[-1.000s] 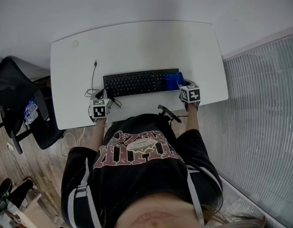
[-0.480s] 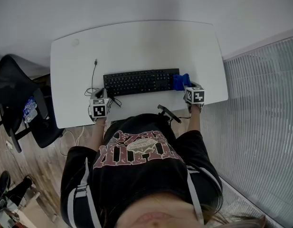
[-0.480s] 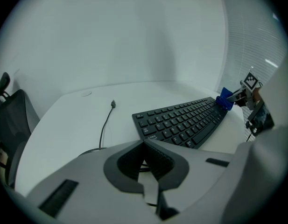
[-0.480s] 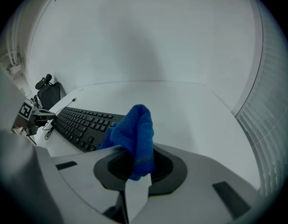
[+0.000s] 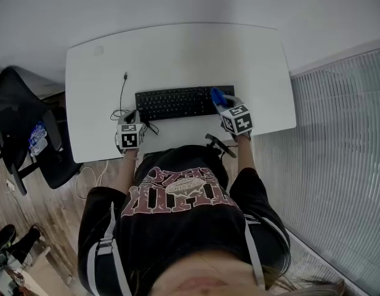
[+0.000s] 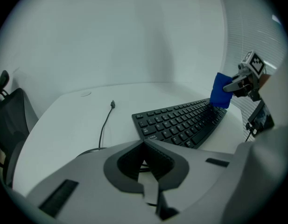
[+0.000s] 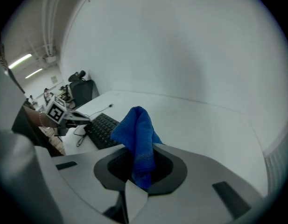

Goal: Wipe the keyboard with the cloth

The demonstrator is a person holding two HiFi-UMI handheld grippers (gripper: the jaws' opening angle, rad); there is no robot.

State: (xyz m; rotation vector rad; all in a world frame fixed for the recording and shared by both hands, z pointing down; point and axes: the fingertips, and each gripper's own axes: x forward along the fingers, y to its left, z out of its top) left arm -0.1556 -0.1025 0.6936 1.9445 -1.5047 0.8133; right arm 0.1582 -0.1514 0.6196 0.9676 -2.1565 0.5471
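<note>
Since a second ago the right gripper has swung from beyond the right end of the keyboard back over its last keys. The white worktop carries the keyboard squarely before the person, within reach of both arms; the left gripper, fingers together on nothing, sits by the keyboard's left corner, probably to steady it; the right fingers pinch the blue cloth, leaving a fold free for wiping.

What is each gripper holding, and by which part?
The right gripper pinches the blue cloth near one end; the rest sticks out past the jaws. The left gripper is shut, empty.
</note>
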